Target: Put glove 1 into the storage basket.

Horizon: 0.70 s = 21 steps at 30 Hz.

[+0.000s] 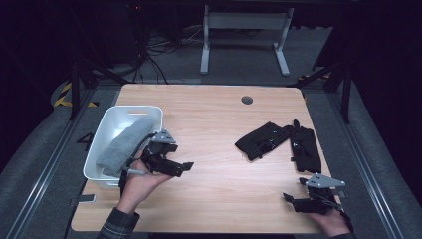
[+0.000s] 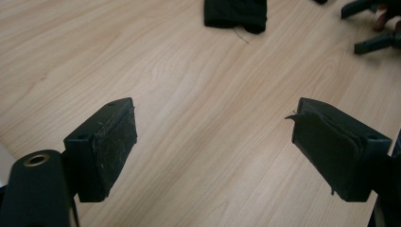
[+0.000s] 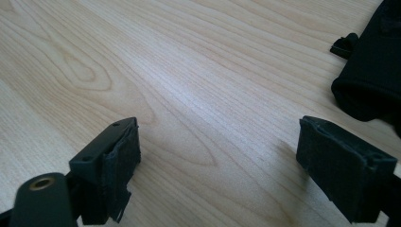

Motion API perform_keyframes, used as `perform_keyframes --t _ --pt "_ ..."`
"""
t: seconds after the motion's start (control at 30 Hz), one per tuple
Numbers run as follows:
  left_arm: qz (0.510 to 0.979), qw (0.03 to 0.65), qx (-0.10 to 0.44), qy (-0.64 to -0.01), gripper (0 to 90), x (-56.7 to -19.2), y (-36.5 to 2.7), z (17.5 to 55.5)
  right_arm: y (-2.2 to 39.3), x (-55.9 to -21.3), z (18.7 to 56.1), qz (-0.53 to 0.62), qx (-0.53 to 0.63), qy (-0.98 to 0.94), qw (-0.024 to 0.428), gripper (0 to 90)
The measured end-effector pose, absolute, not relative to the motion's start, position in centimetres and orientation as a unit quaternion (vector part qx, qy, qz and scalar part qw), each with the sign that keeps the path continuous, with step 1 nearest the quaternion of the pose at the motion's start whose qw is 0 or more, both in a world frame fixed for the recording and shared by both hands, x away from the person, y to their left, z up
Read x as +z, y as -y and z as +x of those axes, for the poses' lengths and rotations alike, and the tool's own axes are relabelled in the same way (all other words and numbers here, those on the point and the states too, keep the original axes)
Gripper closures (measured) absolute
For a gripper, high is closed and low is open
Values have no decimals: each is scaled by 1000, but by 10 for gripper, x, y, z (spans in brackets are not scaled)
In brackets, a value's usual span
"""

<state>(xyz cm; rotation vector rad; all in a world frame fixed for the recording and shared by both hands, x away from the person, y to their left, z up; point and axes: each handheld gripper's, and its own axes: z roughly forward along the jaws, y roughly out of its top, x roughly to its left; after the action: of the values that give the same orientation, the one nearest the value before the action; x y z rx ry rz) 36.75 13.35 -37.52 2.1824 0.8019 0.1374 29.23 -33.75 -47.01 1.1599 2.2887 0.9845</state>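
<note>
Two black gloves lie on the wooden table [image 1: 214, 124] at the right: one [image 1: 262, 140] nearer the middle, the other [image 1: 304, 147] beside it. A grey folded cloth [image 1: 124, 143] rests in a white bin [image 1: 99, 137] at the left edge. My left gripper [image 1: 185, 168] hovers just right of the bin, open, nothing between its jaws. My right gripper [image 1: 291, 198] is near the front right corner, open and empty, below the gloves. The left gripper view has a glove [image 2: 235, 14] far ahead. In the right gripper view a glove [image 3: 373, 71] lies ahead at the right.
A round grommet [image 1: 247, 100] sits in the table near its far edge. Beyond the table stand a white desk frame [image 1: 244, 35] and floor cables [image 1: 159, 50]. The right gripper [image 2: 373, 28] appears far off in the left gripper view.
</note>
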Motion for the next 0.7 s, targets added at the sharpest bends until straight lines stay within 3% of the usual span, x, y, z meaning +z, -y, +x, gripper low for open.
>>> perform_keyframes --t 0.33,0.7 --pt "870 393 34 -297 153 -419 -112 351 338 -470 291 412 352 -817 198 167" --pt "896 348 58 -269 147 -457 -101 338 339 -451 289 419 351 -809 214 394"
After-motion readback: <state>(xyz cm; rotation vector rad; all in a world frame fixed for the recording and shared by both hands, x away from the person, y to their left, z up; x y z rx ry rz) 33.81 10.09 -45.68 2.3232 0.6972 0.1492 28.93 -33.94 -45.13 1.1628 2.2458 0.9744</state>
